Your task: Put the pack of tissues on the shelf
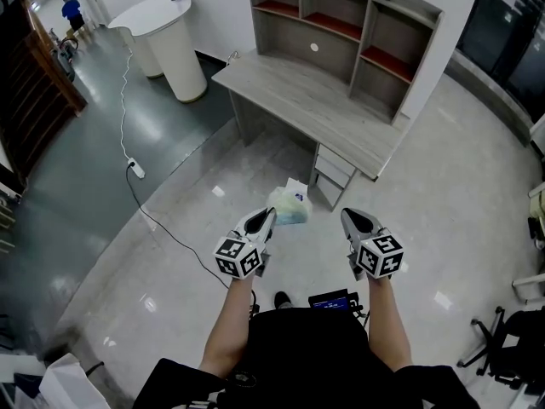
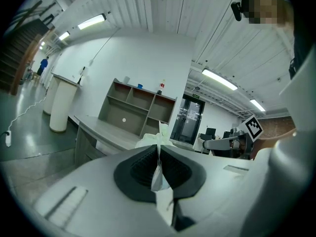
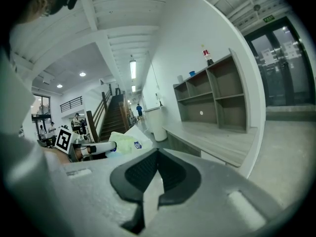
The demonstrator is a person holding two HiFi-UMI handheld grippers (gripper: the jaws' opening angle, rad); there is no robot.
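The left gripper (image 1: 269,215) pinches only a thin edge of the tissues (image 1: 290,204), the right gripper (image 1: 348,216) is closed and empty, so they could slip out before the shelf (image 1: 341,25) at 12 o'clock.

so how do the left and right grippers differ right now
The left gripper is shut on a thin edge of the pack of tissues; the right gripper is shut on nothing. The pack sticks out ahead of the left gripper's tip, while only bare floor lies ahead of the right gripper. Both are side by side, each with a marker cube, pointing toward the desk with the shelf.
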